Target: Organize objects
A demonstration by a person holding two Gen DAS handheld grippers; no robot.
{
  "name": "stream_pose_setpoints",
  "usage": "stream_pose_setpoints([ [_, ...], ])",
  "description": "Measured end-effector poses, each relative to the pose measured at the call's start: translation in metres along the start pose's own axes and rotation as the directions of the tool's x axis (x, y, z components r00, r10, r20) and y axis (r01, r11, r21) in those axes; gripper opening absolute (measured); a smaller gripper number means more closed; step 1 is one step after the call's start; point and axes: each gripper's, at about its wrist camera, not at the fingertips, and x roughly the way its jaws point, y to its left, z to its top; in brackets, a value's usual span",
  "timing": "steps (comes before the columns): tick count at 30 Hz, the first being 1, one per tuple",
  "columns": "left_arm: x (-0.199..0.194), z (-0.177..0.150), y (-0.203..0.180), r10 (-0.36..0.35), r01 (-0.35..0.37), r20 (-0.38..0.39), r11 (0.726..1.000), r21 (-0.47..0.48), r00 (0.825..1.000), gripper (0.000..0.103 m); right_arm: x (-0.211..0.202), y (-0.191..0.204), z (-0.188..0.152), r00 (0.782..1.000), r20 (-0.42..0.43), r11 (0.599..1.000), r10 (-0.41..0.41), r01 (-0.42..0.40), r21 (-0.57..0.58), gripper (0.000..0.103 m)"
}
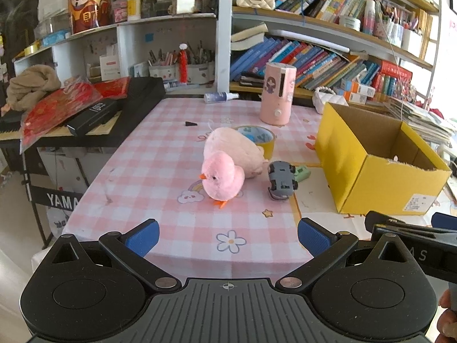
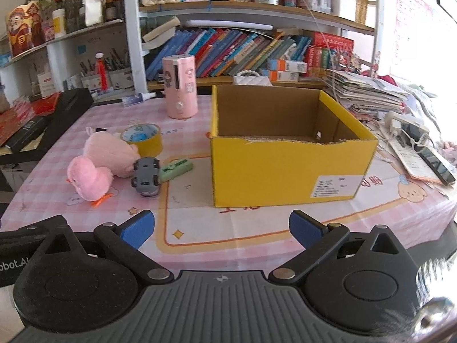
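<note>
Yellow box (image 2: 291,171) was noted open-topped on the checked surface (image 1: 160,171), apparently empty. Left of the box a cluster was found: pale plush (image 1: 237,148), pink chick (image 1: 221,175), tape roll (image 1: 258,137), grey toy car (image 1: 281,180) on its side, green item (image 2: 175,168). Left gripper (image 1: 228,235) was judged nearer the chick, fingers spread, nothing held. Right gripper (image 2: 220,228) faced the box, likewise spread and unladen.
</note>
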Motion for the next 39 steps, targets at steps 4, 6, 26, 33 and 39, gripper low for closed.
stream_pose_setpoints([
  [4, -0.004, 0.002, 0.011, 0.009, -0.008, 0.019, 1.0, -0.021, 1.0, 0.103, 0.001, 0.01, 0.004, 0.999, -0.001, 0.999, 0.043, -0.043, -0.032, 0.101],
  [6, -0.005, 0.003, 0.017, 0.014, -0.013, 0.023, 0.999, -0.044, 1.0, 0.103, 0.002, 0.015, 0.006, 0.997, -0.004, 0.996, 0.076, -0.076, -0.053, 0.098],
  [26, 0.036, 0.017, 0.035, 0.108, -0.106, 0.003, 0.987, -0.122, 0.994, 0.103, 0.062, 0.052, 0.026, 0.96, -0.074, 0.934, 0.27, -0.28, -0.221, 0.068],
  [33, 0.059, 0.029, 0.033, 0.122, -0.125, -0.026, 0.985, -0.121, 0.992, 0.103, 0.091, 0.06, 0.035, 0.944, -0.096, 0.906, 0.314, -0.329, -0.265, 0.067],
  [39, 0.078, 0.037, 0.039, 0.146, -0.151, -0.046, 0.975, -0.163, 0.988, 0.103, 0.123, 0.068, 0.043, 0.936, -0.132, 0.89, 0.328, -0.352, -0.288, 0.067],
])
